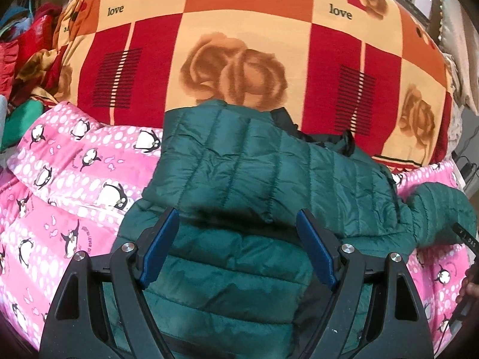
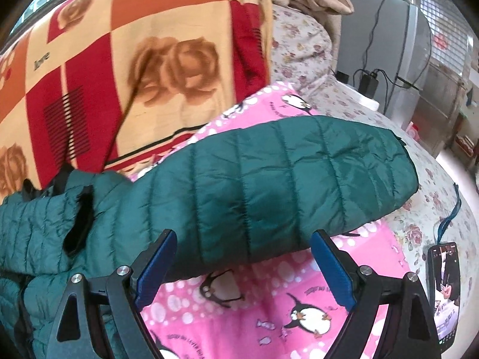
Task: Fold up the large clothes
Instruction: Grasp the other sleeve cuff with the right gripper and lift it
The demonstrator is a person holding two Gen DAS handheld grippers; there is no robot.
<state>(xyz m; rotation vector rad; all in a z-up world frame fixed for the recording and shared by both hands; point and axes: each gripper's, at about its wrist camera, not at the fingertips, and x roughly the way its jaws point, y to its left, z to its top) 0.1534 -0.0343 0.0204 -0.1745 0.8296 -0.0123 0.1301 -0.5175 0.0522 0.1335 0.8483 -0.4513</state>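
Observation:
A dark green quilted puffer jacket [image 1: 245, 173] lies on a pink penguin-print blanket [image 1: 69, 179]. One sleeve is folded across its body in the left wrist view. My left gripper [image 1: 238, 224] is open above the jacket's body, holding nothing. In the right wrist view the other sleeve [image 2: 284, 179] stretches out to the right over the pink blanket [image 2: 269, 299]. My right gripper [image 2: 244, 245] is open just in front of this sleeve's lower edge, holding nothing. The right gripper's tip also shows at the right edge of the left wrist view [image 1: 464, 236].
A red, orange and cream rose-print blanket [image 1: 239, 45] covers the bed behind the jacket. A pile of red and green clothes [image 1: 27, 59] sits at the far left. A phone [image 2: 446, 296] lies on the floral sheet [image 2: 434, 218] at right. Chargers and cables [image 2: 368, 80] sit beyond.

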